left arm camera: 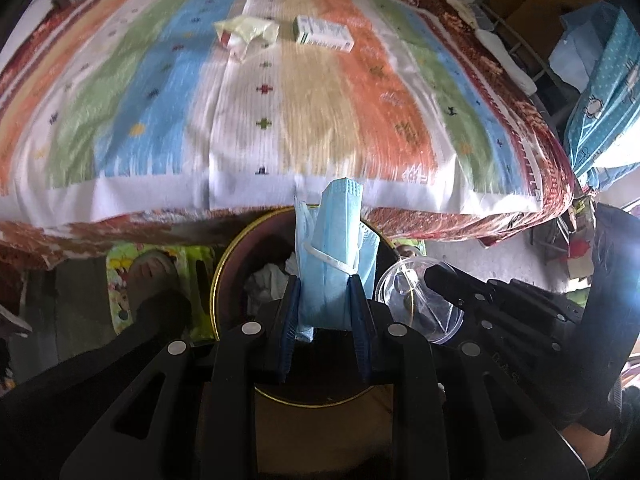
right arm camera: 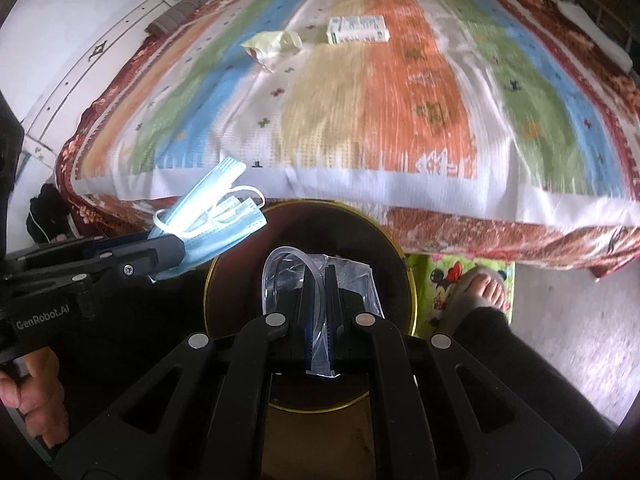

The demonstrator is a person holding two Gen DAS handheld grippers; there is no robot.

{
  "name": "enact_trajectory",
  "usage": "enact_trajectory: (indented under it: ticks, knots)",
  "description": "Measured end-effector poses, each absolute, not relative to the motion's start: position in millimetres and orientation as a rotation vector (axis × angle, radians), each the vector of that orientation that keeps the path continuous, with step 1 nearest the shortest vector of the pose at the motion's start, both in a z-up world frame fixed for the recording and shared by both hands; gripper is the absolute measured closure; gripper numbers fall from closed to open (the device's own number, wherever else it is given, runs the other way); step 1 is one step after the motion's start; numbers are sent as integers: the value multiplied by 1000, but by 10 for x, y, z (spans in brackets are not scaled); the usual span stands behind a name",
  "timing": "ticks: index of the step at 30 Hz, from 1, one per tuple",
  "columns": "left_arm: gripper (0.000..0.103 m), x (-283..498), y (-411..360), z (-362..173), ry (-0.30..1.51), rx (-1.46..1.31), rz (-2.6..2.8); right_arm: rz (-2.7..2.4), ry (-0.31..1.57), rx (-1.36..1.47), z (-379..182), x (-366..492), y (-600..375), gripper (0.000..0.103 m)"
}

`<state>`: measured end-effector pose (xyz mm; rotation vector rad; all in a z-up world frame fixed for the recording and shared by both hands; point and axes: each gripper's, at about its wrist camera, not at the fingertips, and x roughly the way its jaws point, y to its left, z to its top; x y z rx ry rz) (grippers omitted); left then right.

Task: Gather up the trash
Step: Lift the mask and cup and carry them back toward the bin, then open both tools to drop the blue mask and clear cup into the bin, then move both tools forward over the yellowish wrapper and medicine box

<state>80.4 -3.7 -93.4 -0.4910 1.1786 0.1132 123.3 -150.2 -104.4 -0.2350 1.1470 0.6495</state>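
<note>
my left claw (left arm camera: 325,280) clamped on a blue face mask (left arm camera: 334,248), right claw (right arm camera: 318,280) pinching a clear plastic lid (right arm camera: 280,280) (both over the bin (right arm camera: 384,236)), crumpled wrapper (left arm camera: 246,34) and small box (left arm camera: 324,34) on the bed (left arm camera: 280,120)

Bed (right arm camera: 500,232) under a striped blanket (left arm camera: 248,120), pale floor (right arm camera: 568,320), cartoon mat (right arm camera: 436,284), white wall (right arm camera: 80,20)

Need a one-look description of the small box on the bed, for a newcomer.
Start at the striped blanket covering the bed. Near its far end lies a crumpled pale wrapper; just right of it, apart, sits the white-and-green carton. It is the only rigid, rectangular item there.
</note>
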Motion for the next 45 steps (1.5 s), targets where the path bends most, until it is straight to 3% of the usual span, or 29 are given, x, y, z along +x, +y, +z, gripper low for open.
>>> enact_trajectory:
  ticks: [5,7,11,20,25,31,37,45]
  knots:
    - [78,862,25,-1044,1215,-552,123,627,1196,-206,-1157,1319,-1511,97]
    - [70,887,44,-1058,1219,-562,130,628,1211,-198,-1187,1350,-1498,97]
    - [66,912,118,-1047,1206,-589,154,626,1218,-174,-1188,1399,-1497,77]
    - [58,895,206,-901,1151,-596,166,654,1169,-153,-1029,1420,-1492,76]
    - [54,972,298,-739,1115,-542,194,667,1080,-216,-819,1408,-1464,68]
    - [53,1131,472,-705,1138,-553,201,707,948,-288,-364,1520,-1424,65]
    - [43,1366,644,-579,1110,-525,223,739,896,-348,-208,1714,-1324,62]
    - [31,1741,769,-539,1092,-473,266,786,817,-461,-134,1902,-1116,45]
